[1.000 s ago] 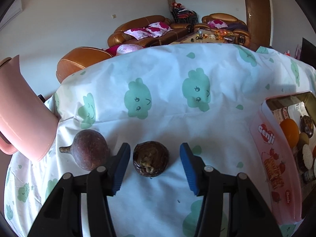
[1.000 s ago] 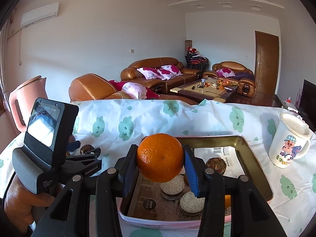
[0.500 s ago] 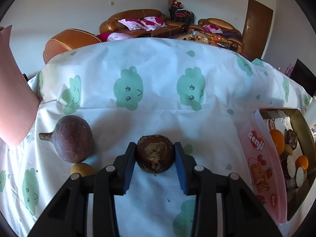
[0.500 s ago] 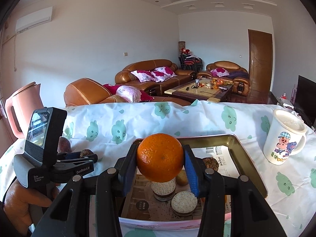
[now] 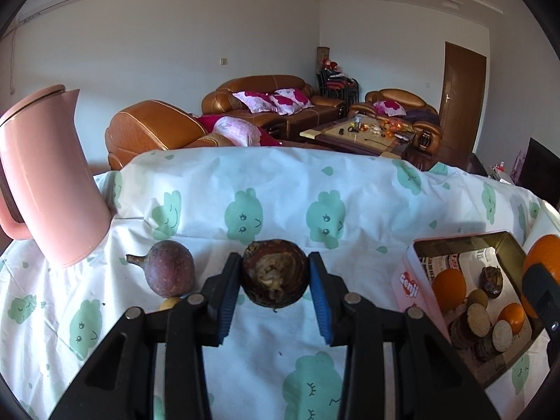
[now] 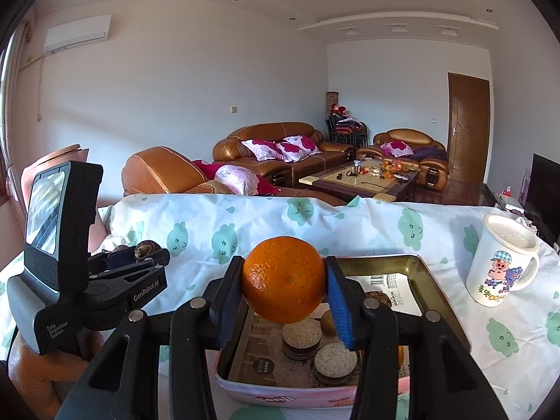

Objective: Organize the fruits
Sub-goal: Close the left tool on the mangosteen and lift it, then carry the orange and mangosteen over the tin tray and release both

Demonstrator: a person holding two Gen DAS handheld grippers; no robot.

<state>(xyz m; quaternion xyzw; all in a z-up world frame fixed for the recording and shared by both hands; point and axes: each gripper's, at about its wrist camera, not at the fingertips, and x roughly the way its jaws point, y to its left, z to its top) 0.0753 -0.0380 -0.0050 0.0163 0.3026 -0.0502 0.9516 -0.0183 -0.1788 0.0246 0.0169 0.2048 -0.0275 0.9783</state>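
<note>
Fruits under inspection: a dark brown, rough-skinned fruit (image 5: 275, 272) is clamped between the pads of the left gripper (image 5: 275, 281), apparently raised off the tablecloth (image 5: 280, 189). It looks light and hard-shelled, likely brittle; grip is across its widest girth. Near-round, no marked long axis; its pale scarred end faces the camera. The right gripper (image 6: 285, 288) is closed on an orange (image 6: 283, 279), firm but slippery-skinned, over the tin (image 6: 413, 262). A purple fruit (image 5: 169, 267) lies on the cloth, stem pointing left.
</note>
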